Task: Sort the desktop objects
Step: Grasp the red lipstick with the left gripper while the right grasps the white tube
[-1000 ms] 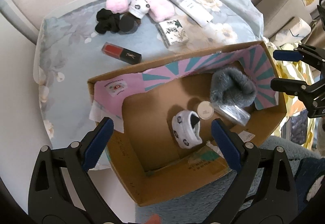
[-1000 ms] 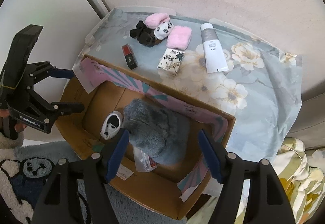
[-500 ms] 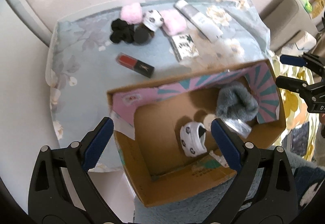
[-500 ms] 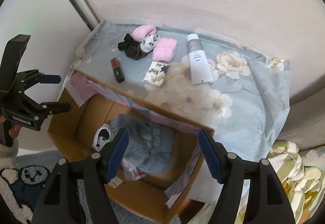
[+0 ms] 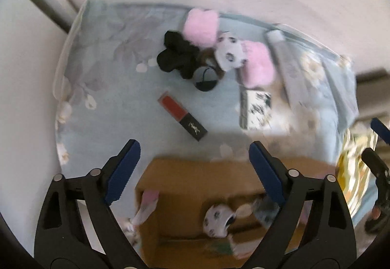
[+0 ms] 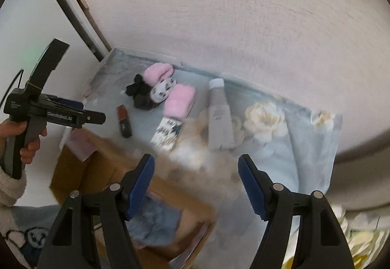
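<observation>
Pale plaster wall backs a small table under a blue floral cloth, with a cardboard box standing against its near edge.

Left wrist view: the left tongs are spread wide with nothing between the pads; the jaws have just been closing a little. They hang over the near edge of the table, above the box rim. Left on the cloth: a red and black lipstick nearest the near edge, a black scrunchie, a dark round compact, two pink fluffy socks, a panda-print sock between them, a patterned packet and a grey tube toward the right edge. Inside the box, blurred: a second panda-print sock, a pale round item and something grey.

Right wrist view: the right tongs are likewise parted and empty, over the near edge of the table, short of the packet and tube. A grey fluffy item lies in the box. A hand holds the left tool at the picture's left.

Assessment: sorting is partly done. About four items are boxed; eight are left. Neither tool carries anything; the next pick appears not yet begun.
</observation>
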### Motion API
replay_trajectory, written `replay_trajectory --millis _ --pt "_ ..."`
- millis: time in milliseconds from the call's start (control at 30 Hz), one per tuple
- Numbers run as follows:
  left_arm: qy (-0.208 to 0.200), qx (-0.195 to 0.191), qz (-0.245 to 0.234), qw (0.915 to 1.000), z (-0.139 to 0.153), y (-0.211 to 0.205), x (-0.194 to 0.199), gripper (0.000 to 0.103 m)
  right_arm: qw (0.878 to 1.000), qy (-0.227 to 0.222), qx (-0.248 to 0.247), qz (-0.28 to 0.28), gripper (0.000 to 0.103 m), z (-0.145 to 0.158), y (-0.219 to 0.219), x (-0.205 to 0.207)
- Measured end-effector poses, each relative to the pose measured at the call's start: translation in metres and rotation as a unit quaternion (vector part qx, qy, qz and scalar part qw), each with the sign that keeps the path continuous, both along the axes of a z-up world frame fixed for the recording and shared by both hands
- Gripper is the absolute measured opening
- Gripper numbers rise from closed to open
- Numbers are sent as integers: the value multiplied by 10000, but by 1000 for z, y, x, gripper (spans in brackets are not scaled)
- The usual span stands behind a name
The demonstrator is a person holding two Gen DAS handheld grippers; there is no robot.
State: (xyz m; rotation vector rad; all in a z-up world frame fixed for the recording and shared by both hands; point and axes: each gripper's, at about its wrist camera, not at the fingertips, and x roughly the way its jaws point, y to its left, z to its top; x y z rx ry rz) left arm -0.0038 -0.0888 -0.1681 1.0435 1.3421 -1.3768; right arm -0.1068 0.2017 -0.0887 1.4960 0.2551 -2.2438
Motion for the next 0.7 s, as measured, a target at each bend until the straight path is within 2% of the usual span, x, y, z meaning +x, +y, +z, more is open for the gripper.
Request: replay_trajectory --millis 133,267,500,700 --pt "-72 429 461 9980 -35 -18 3 83 9998 -73 157 53 67 -33 0 -43" --pt "-146 778 946 9924 -63 -28 5 81 9998 -176 79 107 67 -67 -6 -75" --pt "-363 1081 1261 9854 -92 -31 -5 77 9996 -176 127 177 67 -114 -25 -115" --pt "-408 1236 1569 9790 -108 -26 -1 66 9988 -90 414 253 67 -137 -39 -127"
